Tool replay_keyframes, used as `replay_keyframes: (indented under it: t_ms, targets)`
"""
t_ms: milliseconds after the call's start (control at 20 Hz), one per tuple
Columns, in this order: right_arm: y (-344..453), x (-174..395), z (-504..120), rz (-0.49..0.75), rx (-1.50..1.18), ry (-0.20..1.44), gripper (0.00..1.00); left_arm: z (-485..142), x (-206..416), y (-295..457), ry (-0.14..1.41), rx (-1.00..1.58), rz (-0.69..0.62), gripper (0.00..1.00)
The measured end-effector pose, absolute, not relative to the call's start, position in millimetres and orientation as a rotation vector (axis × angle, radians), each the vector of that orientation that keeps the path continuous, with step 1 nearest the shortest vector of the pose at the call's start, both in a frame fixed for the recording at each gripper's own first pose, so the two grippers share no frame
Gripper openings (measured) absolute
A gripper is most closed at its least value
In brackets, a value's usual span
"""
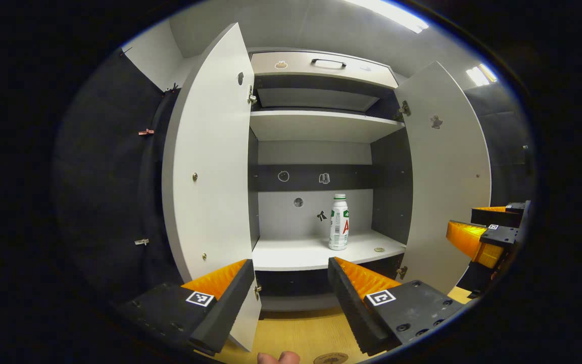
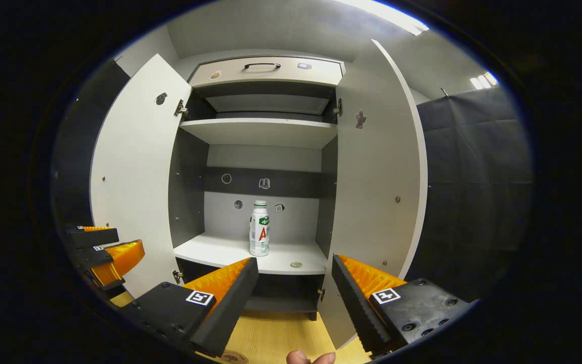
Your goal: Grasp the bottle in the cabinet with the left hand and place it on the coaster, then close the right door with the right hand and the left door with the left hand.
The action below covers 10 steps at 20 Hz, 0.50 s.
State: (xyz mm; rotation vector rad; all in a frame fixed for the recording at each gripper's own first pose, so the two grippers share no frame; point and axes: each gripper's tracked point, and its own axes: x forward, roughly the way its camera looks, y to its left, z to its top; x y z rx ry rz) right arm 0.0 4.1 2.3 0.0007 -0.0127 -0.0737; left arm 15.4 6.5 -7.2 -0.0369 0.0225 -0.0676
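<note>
A white bottle (image 1: 338, 223) (image 2: 259, 228) with a green cap stands upright on the cabinet's lower shelf (image 1: 291, 253) (image 2: 220, 251). Both doors hang wide open: the left door (image 1: 207, 172) (image 2: 132, 177) and the right door (image 1: 447, 172) (image 2: 379, 167). My left gripper (image 1: 291, 270) is open, well short of the shelf, with the bottle seen between its fingers. My right gripper (image 2: 296, 268) is open too, also in front of the cabinet, and shows at the far right (image 1: 478, 237) of the left gripper view. A round coaster (image 1: 330, 358) (image 2: 234, 357) lies on the wooden table.
A coin-like disc (image 1: 379, 249) (image 2: 296, 264) lies on the shelf near the bottle. An upper shelf (image 1: 321, 124) and a drawer with a handle (image 1: 328, 62) sit above. A fingertip (image 1: 278, 358) shows at the bottom edge. The wooden table (image 1: 296, 331) runs before the cabinet.
</note>
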Motion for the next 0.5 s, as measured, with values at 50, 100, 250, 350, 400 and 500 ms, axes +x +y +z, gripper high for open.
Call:
replay_keyframes:
  t_ms: [50, 100, 250, 350, 400, 500]
  targets:
    - [5, 1, 3, -0.072, 0.011, -0.015, 0.98, -6, 17, 6, 0.019, -0.032, -0.073, 0.94]
    - [5, 3, 3, -0.073, 0.013, -0.017, 0.98, -4, 20, 4, 0.012, -0.029, -0.076, 0.94]
    - [4, 5, -1, -0.068, 0.013, -0.005, 0.98, -6, 26, -1, 0.02, -0.045, -0.074, 0.94]
    - [-1, 5, 2, -0.072, 0.016, -0.011, 0.98, -5, 31, -9, 0.024, -0.062, -0.085, 0.94]
    - [-2, 4, 4, -0.074, 0.023, -0.013, 0.98, -6, 35, -13, 0.025, -0.063, -0.087, 0.93]
    - [-6, -1, 6, -0.077, 0.032, -0.01, 0.98, 1, 44, -26, 0.01, -0.072, -0.113, 0.94]
